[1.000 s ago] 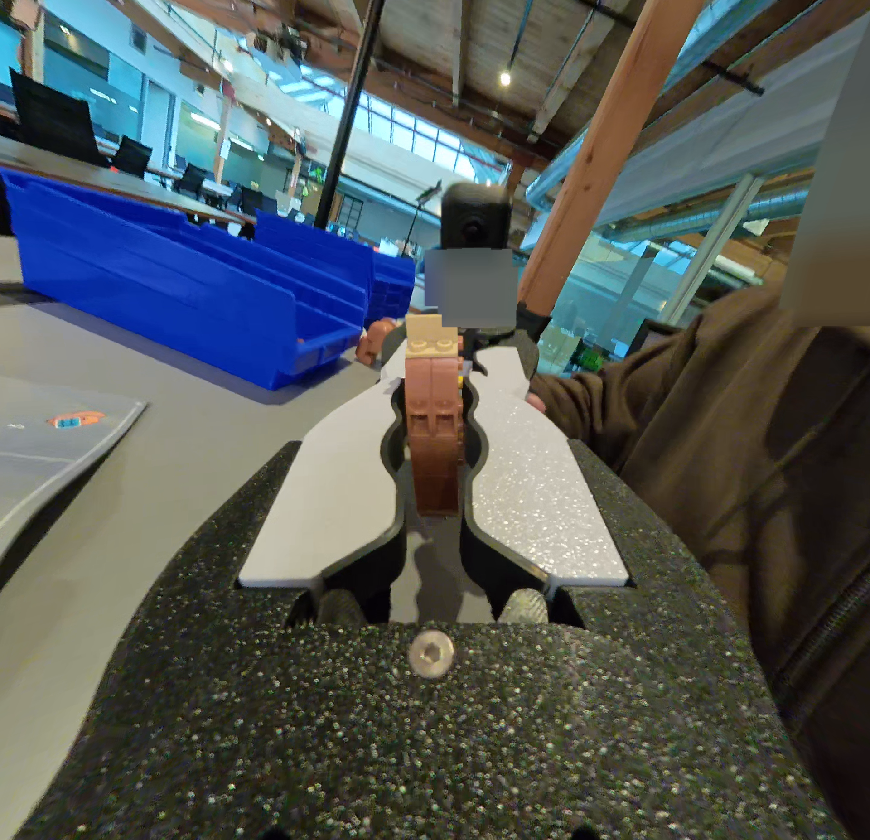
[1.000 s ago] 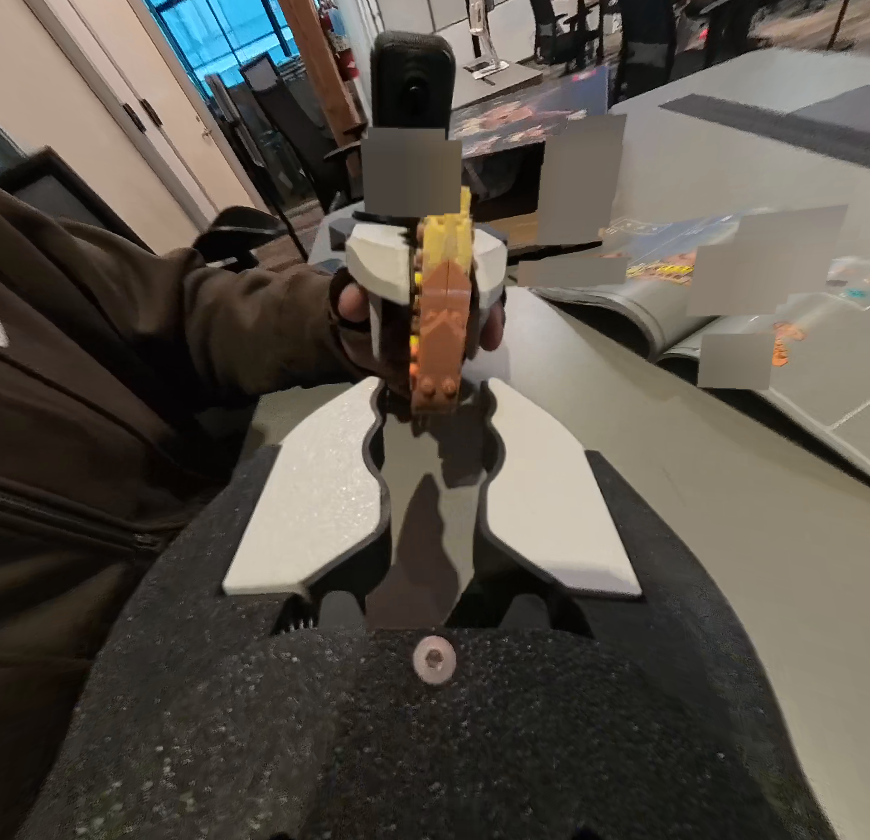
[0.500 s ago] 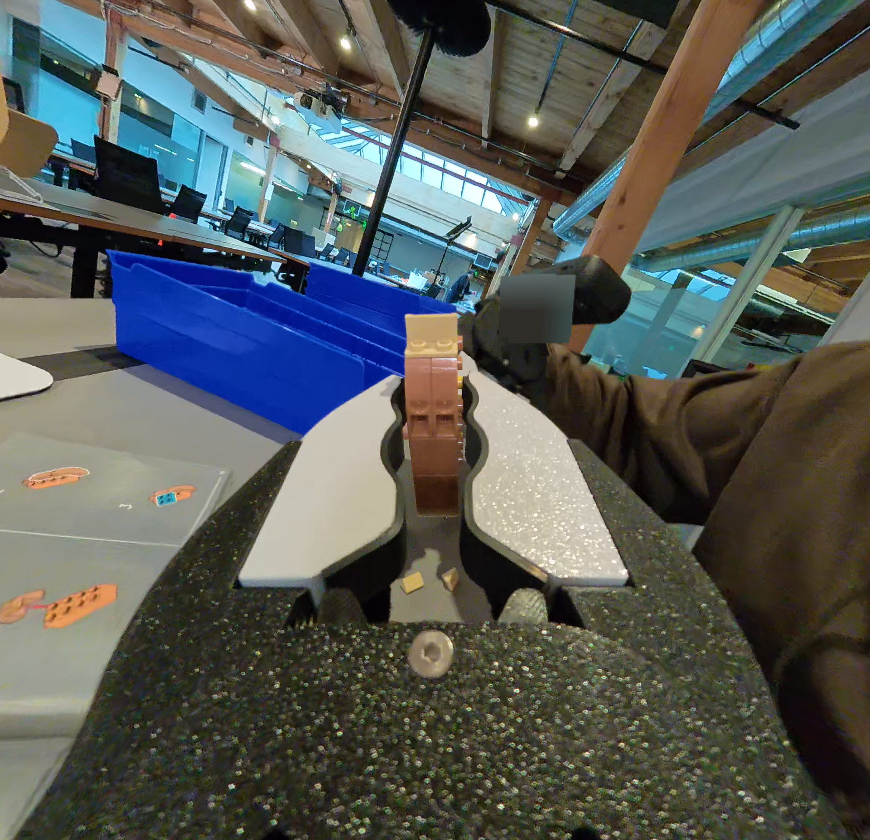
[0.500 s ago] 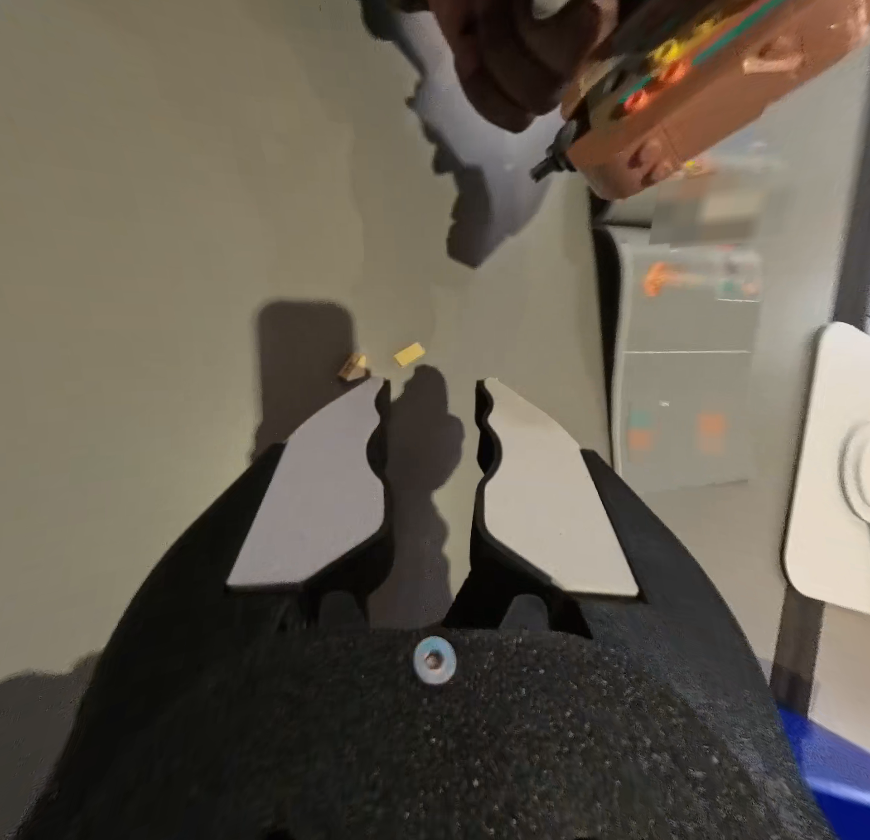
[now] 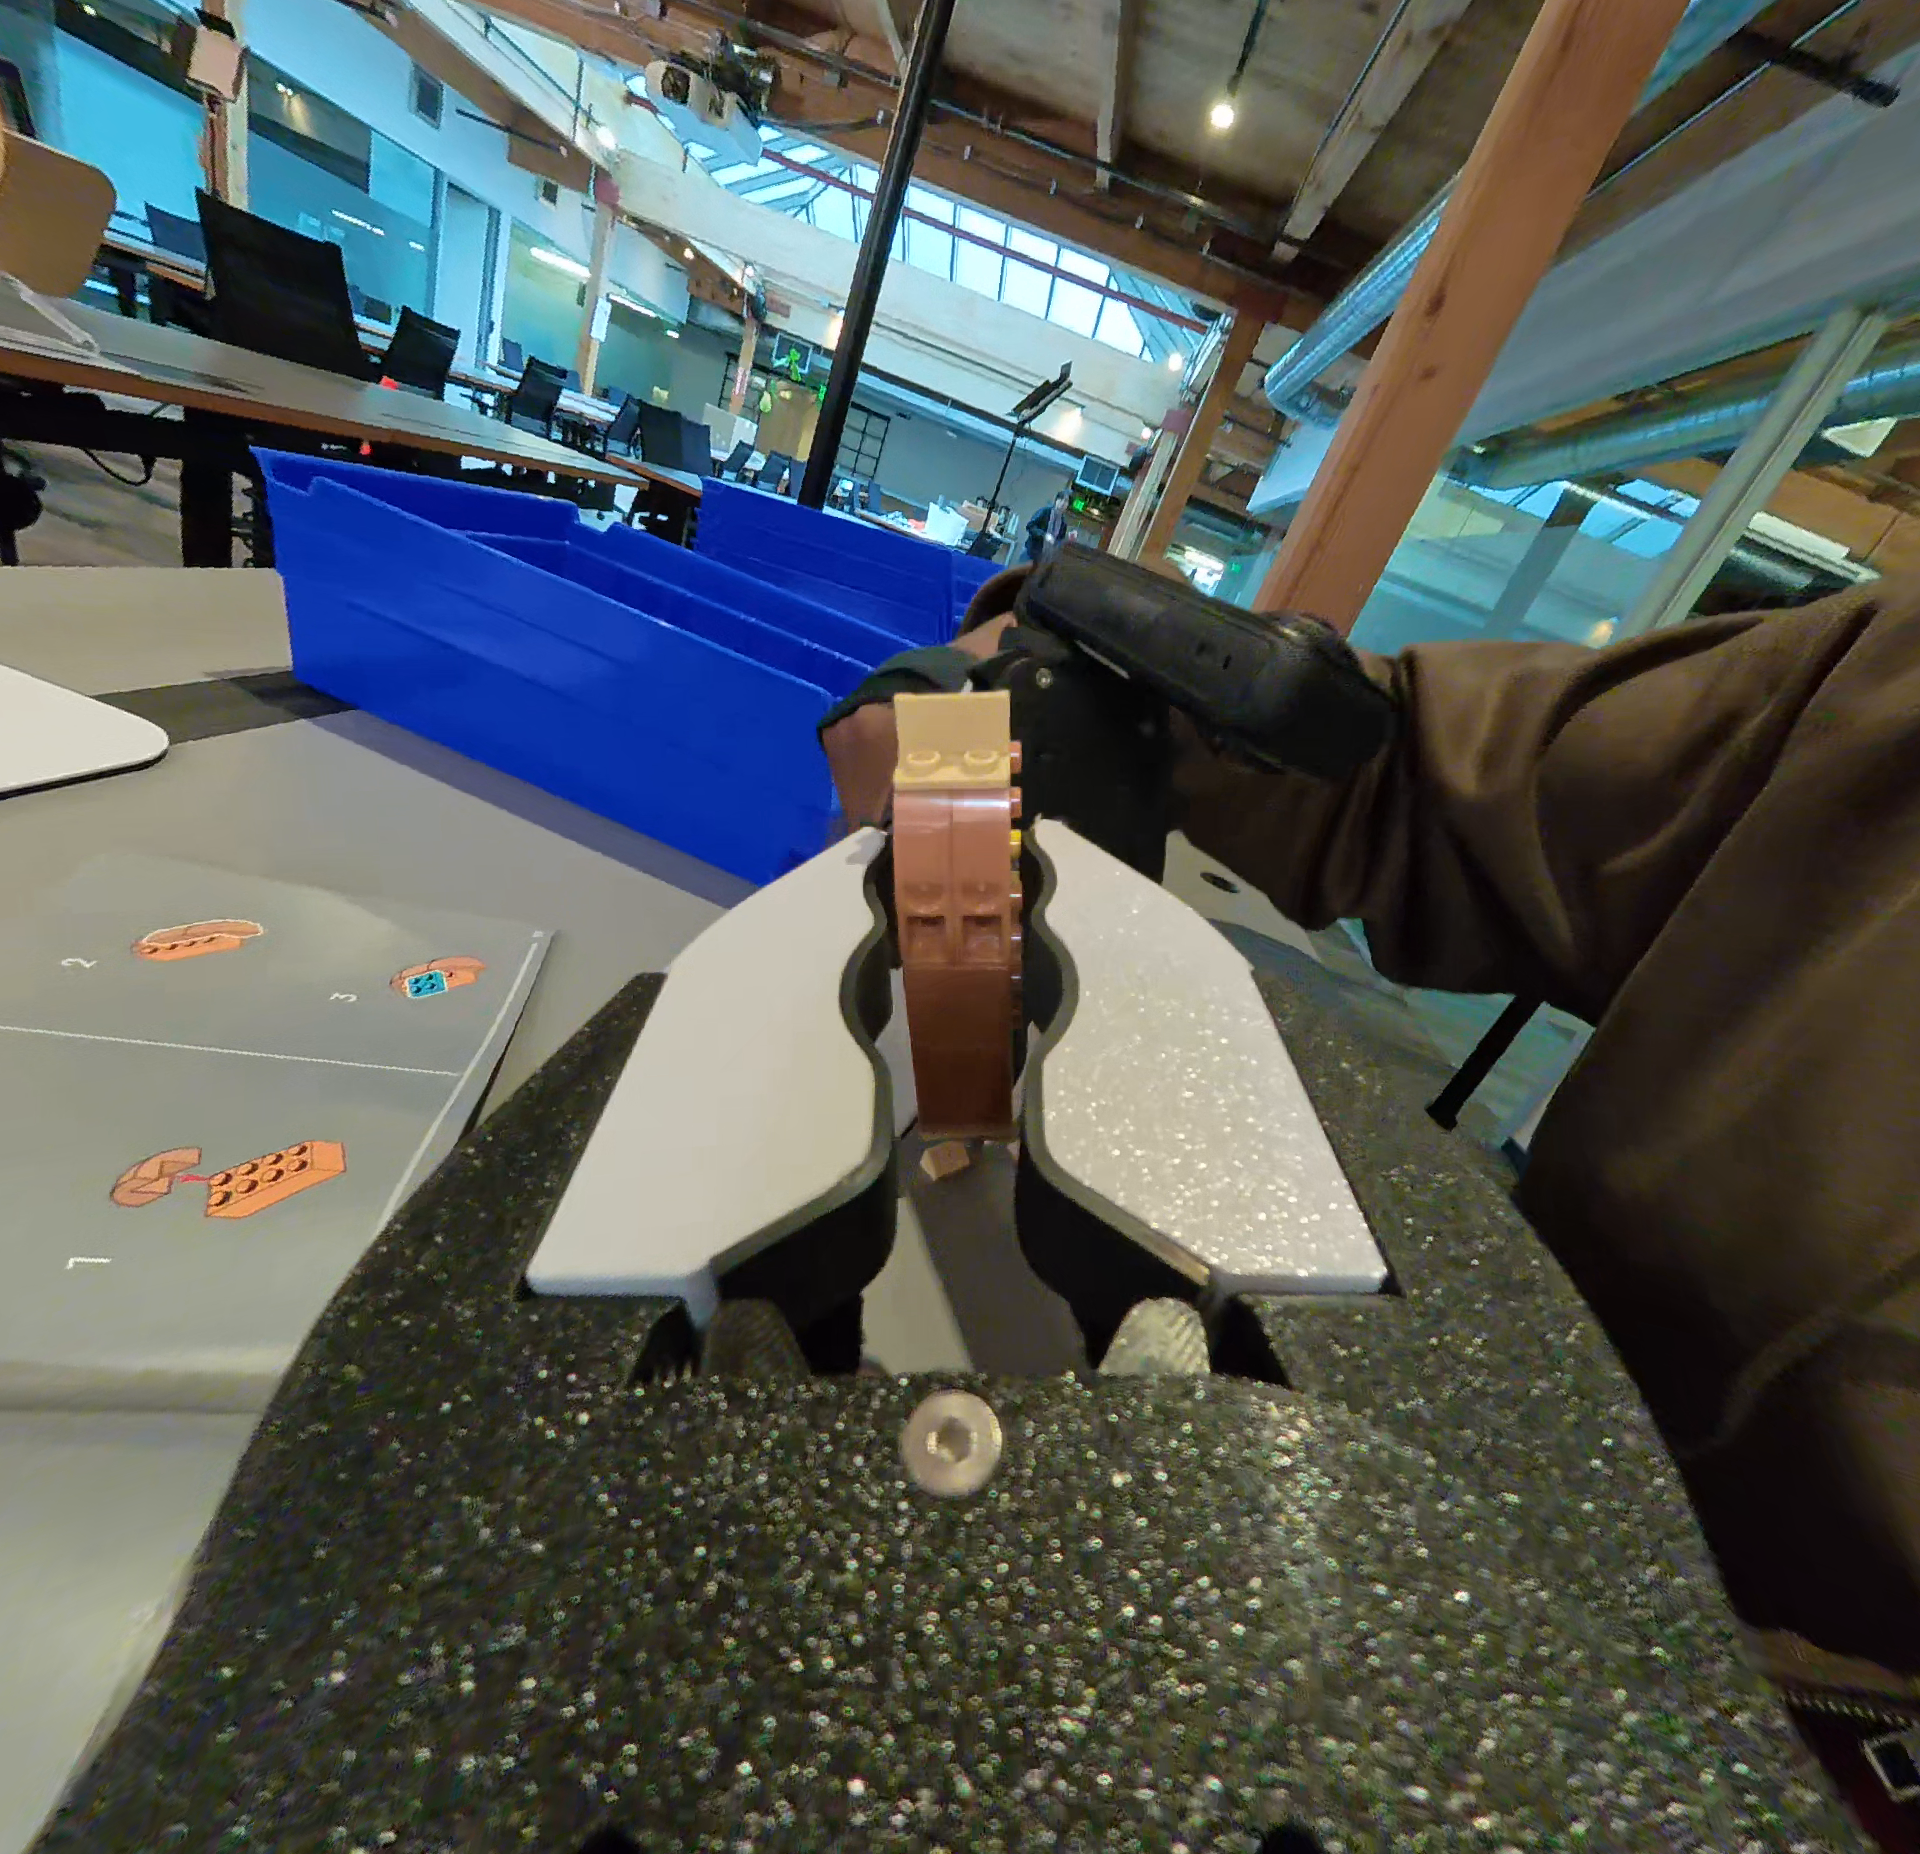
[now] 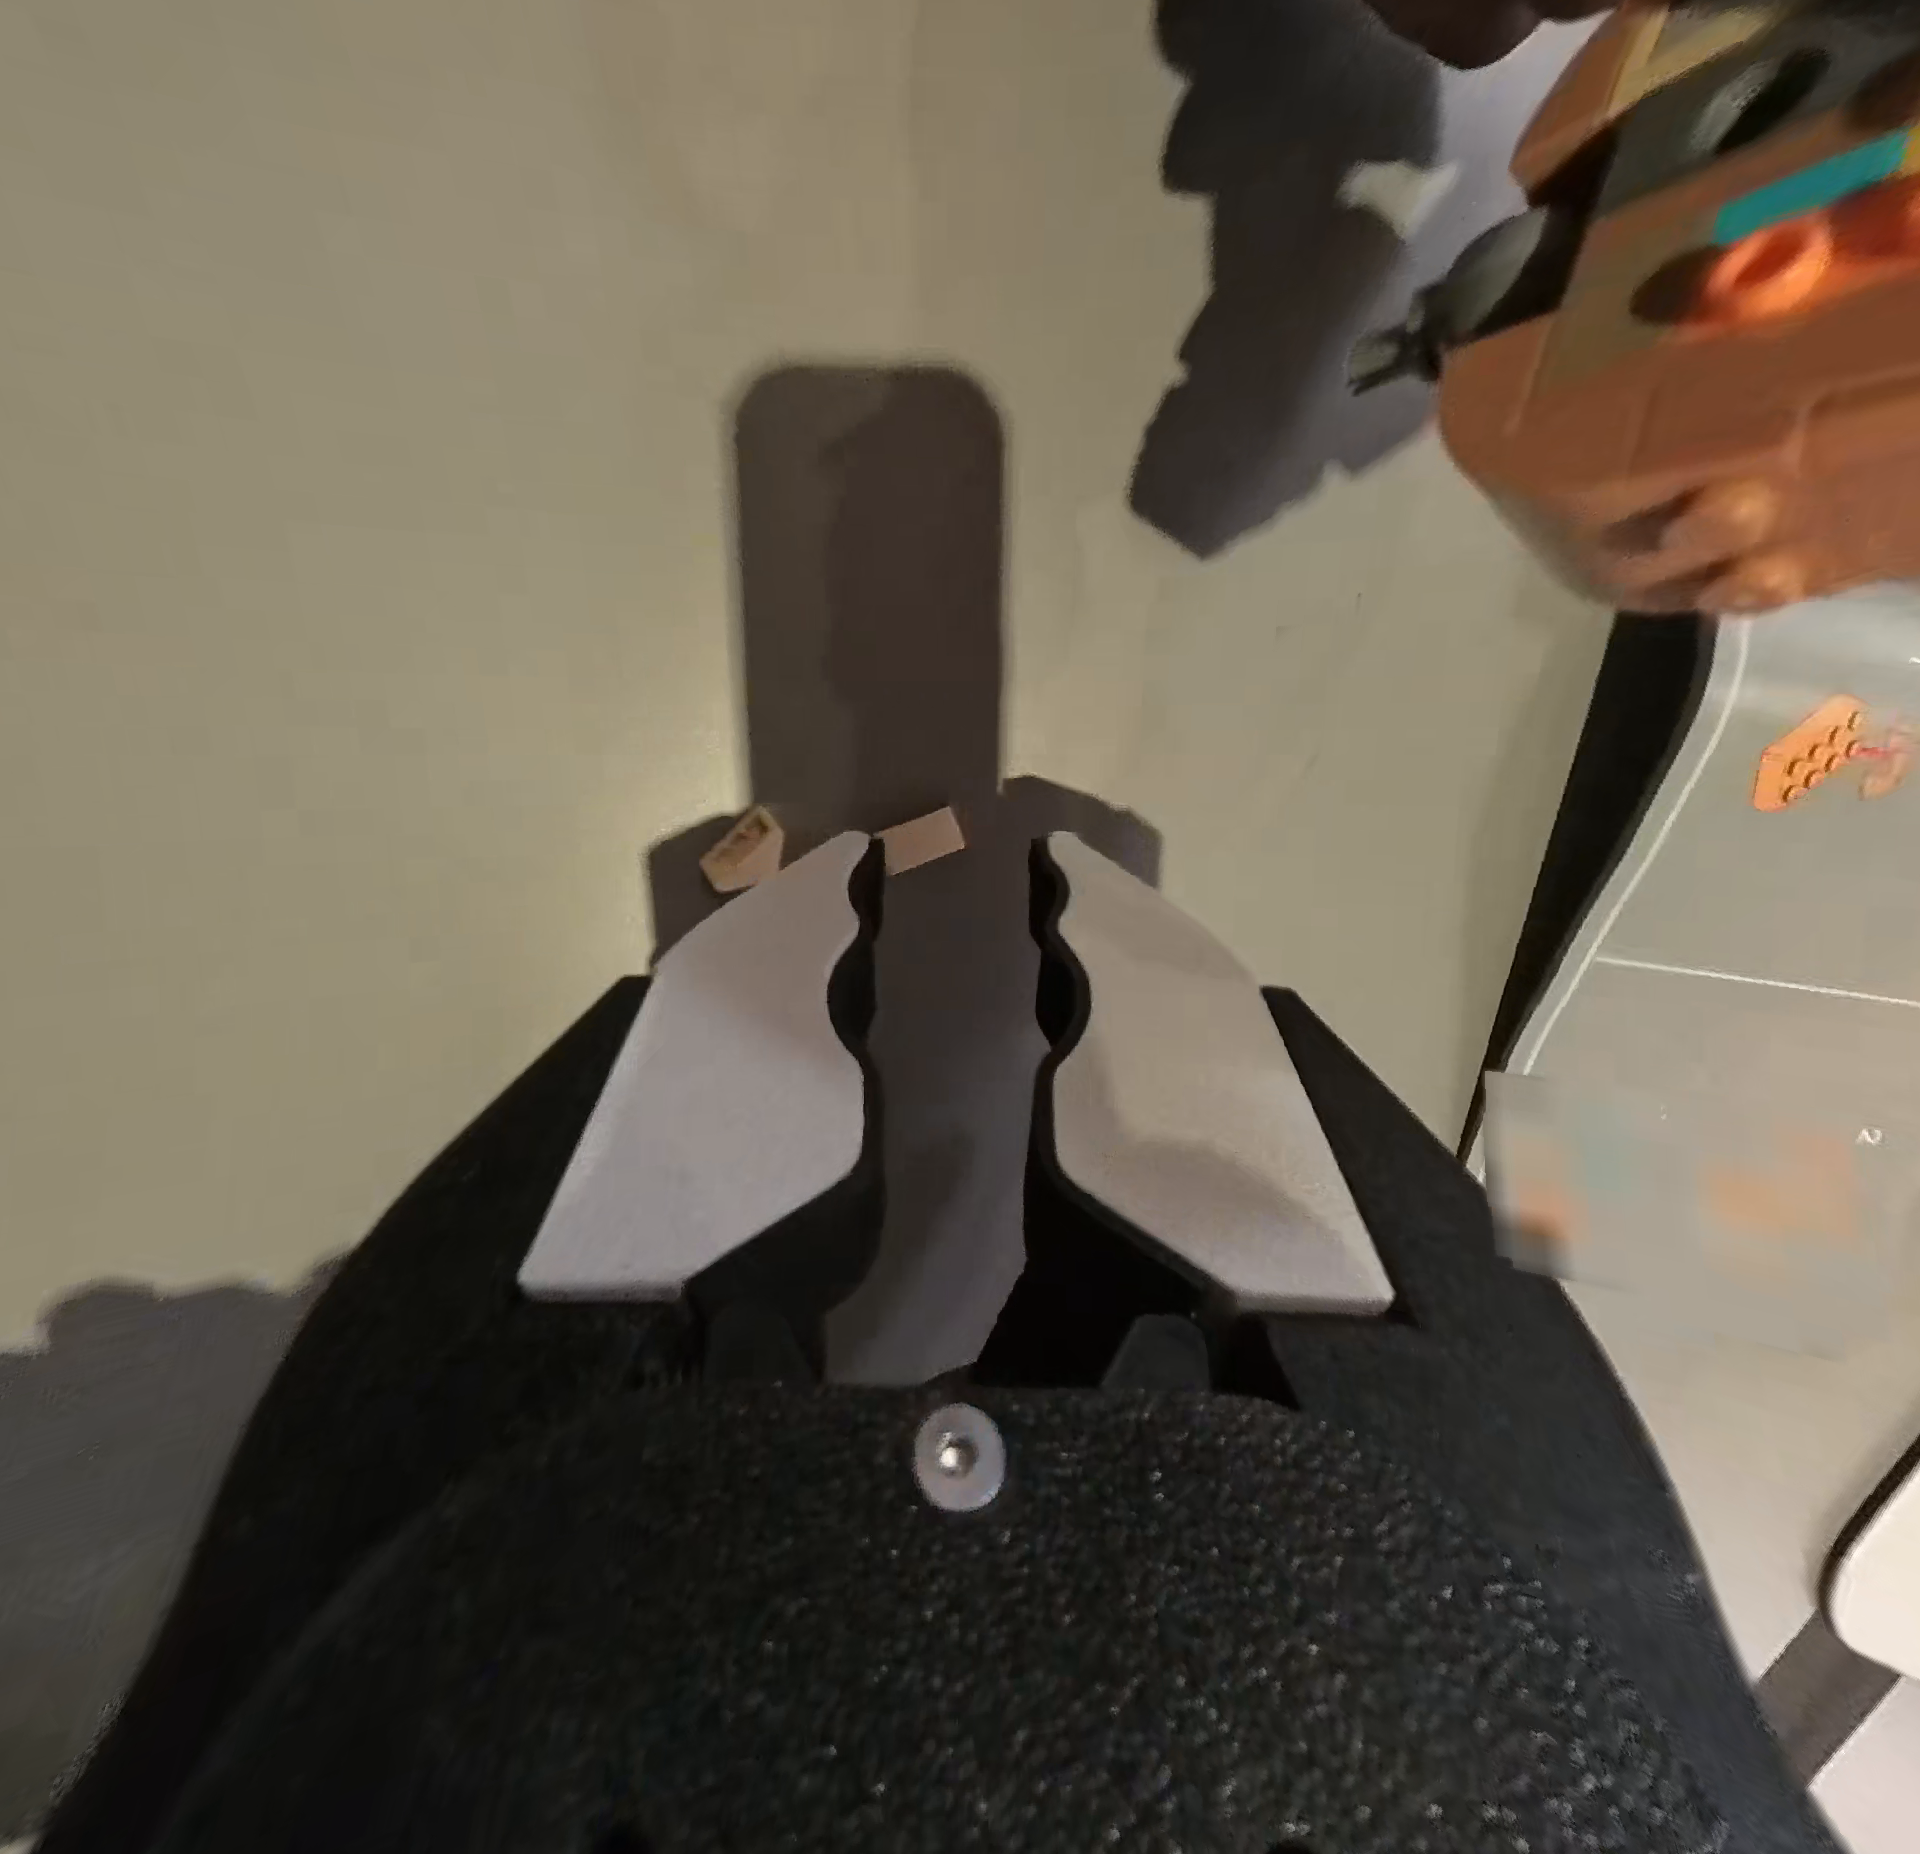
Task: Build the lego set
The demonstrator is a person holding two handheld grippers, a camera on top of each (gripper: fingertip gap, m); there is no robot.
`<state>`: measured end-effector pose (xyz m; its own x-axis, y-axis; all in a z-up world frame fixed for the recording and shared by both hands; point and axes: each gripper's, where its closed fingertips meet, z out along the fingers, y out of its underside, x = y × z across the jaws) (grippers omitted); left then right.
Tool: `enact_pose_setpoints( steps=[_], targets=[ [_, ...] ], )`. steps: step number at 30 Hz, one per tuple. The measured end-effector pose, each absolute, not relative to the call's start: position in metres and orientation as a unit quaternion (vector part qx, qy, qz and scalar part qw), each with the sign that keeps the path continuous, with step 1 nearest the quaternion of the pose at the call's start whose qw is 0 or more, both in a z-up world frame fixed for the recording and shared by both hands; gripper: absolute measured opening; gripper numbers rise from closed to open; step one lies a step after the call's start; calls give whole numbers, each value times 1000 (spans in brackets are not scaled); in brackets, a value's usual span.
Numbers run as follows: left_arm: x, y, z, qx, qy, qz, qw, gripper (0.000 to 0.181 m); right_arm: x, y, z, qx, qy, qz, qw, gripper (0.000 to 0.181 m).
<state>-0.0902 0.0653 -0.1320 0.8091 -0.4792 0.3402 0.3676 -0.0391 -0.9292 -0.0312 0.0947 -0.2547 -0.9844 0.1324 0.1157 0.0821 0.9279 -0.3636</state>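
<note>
My left gripper [image 5: 956,848] is shut on a brown lego assembly [image 5: 956,973] with a tan piece on top, held upright above the grey table. The assembly also shows blurred at the upper right of the right wrist view [image 6: 1704,350]. My right gripper [image 6: 951,848] is open and empty, pointing down at the table [image 6: 416,454]. Two small tan lego pieces lie at its fingertips: one [image 6: 920,836] between the tips, the other [image 6: 740,848] just left of the left finger. One tan piece [image 5: 943,1162] shows below the assembly in the left wrist view.
An open instruction booklet [image 5: 239,1056] lies left of my left gripper; it also shows at the right of the right wrist view [image 6: 1766,973]. Blue bins [image 5: 540,651] stand behind. A white object [image 5: 62,734] sits at far left. A person's brown sleeve [image 5: 1662,921] fills the right.
My right gripper left the assembly, swung down toward the table and closed in on the two tan pieces. My left gripper kept hold of the assembly, and the view shifted slightly.
</note>
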Motion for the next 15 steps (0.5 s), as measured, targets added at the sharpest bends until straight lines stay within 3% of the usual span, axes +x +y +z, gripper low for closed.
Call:
enact_pose_setpoints(
  steps=[10,15],
  targets=[
    [-98,64,-132,-657,36,-302,690,22,-28,93,-265,-8,-991,131,26,26],
    [-96,63,-133,-653,44,-306,691,21,-28,91,-266,-35,-989,144,19,16]
  ],
)
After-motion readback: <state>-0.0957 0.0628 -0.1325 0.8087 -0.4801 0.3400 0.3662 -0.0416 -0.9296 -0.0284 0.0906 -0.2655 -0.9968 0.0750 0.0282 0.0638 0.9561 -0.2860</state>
